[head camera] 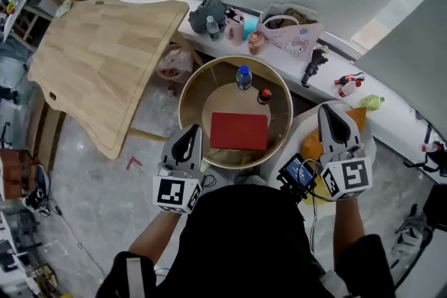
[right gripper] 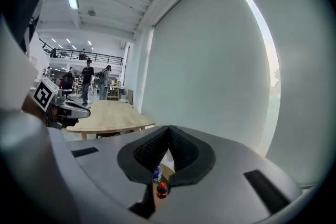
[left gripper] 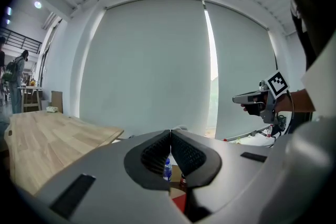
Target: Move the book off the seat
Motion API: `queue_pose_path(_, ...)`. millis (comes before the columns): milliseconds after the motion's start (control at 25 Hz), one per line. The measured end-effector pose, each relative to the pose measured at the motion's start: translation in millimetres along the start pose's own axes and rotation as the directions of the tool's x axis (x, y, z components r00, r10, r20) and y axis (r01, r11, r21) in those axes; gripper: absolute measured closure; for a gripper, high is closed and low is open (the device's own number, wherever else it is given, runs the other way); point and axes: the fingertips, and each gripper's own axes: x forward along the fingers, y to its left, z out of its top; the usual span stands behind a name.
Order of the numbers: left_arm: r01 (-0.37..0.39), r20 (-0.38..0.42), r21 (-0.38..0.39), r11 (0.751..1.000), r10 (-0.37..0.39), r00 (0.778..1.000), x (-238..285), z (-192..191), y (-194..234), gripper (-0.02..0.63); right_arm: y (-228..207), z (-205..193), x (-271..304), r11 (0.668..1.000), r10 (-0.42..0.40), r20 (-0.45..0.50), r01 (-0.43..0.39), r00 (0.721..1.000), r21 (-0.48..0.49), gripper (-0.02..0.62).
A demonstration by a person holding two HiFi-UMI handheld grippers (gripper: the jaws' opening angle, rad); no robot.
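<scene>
A red book [head camera: 239,131] lies flat on the round wooden seat [head camera: 190,91], with a blue-capped bottle [head camera: 243,77] and a red-capped bottle [head camera: 264,95] standing behind it. My left gripper [head camera: 190,133] hovers shut and empty at the seat's near left rim, above the book's level. My right gripper [head camera: 328,114] is raised to the right of the seat, shut with nothing in it. In the left gripper view the shut left gripper [left gripper: 170,134] frames the blue-capped bottle [left gripper: 167,170] and a sliver of the book [left gripper: 179,202]. Under the right gripper [right gripper: 169,128] both bottles [right gripper: 157,174] show.
A large wooden table [head camera: 105,59] stands to the left. A white ledge [head camera: 335,80] along the wall carries bags, a patterned tote [head camera: 290,35] and small items. A white stool with a yellow thing [head camera: 313,146] sits under my right gripper. People stand far off [right gripper: 86,81].
</scene>
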Motion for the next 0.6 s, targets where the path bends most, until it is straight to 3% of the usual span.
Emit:
queue_pose_path(240,-0.02,0.036,0.009,1.0,0.02,0.999,-5.2,17.3,1.7,0.591,-12.3,21.0,-16.5,0.999,-0.035,0.053,0.035,0.998,-0.001,0.58)
queue_pose_path(600,-0.042,0.046,0.02,0.999,0.041,0.998,-11.7,26.7,10.3,0.591,-11.6,26.3,-19.3,1.0,-0.01,0.086,0.008,0.996,0.022,0.58)
